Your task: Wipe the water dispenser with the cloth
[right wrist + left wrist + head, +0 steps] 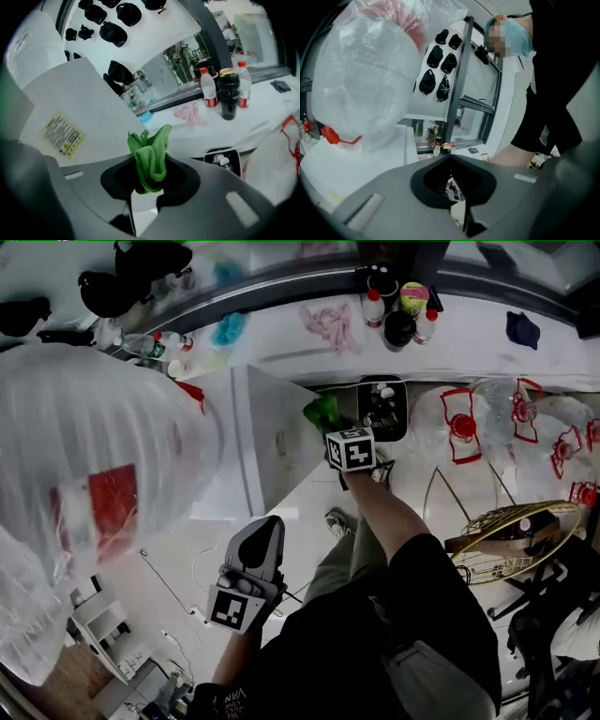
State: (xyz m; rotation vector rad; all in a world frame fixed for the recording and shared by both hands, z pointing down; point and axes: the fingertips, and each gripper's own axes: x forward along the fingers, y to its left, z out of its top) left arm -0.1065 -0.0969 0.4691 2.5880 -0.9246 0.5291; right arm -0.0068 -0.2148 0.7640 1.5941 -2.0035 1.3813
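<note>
Right tongs (147, 191) pinching green cloth (151, 157), near the white water dispenser (82, 101). Left tongs (457, 206) pressed together, empty, nearer.

A lab-type workroom is indicated: black caps (435, 56) are hung on a white wall, bottles (207, 89) are lined along a window ledge (262, 108), and spare water jugs (462, 427) and a fan guard (487, 521) are left on the floor near the water dispenser (272, 442).
</note>
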